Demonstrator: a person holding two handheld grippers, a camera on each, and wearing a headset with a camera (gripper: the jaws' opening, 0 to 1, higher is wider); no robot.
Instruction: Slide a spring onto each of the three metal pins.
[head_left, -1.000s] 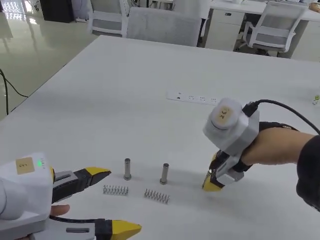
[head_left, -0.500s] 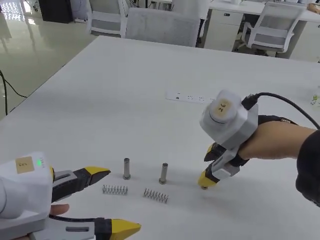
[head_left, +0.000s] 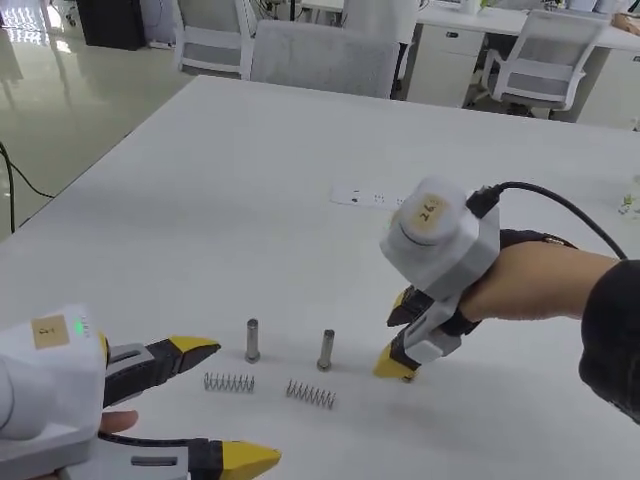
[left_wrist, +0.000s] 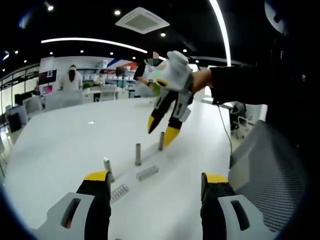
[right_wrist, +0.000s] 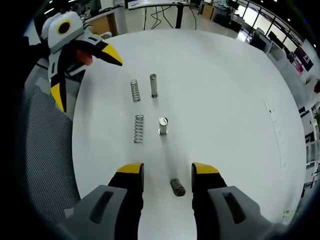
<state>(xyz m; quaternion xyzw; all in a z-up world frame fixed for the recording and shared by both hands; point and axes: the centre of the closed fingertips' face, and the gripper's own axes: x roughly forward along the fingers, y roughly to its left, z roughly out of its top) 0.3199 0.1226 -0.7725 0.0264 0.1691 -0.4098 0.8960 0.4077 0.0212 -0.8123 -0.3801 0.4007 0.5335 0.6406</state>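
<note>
Right gripper (head_left: 393, 333), spread like the left gripper (head_left: 243, 402), is drifting toward the middle pin (head_left: 326, 350). Its neighbouring spring (head_left: 311, 393) is wanting an endwise pinch.

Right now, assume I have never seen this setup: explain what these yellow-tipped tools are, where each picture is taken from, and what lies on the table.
No robot here: a person holds a two-jaw gripper in each hand. The head view comes from a camera on the person's headset. The two round views come from cameras riding on the grippers, looking along their jaws. The left gripper hovers open at the near edge. The right gripper is open too; in its own view a pin that seems to carry a spring already sits between its jaws. On the white table stand two bare pins, each with a loose spring lying beside it. Neither gripper holds anything.
</note>
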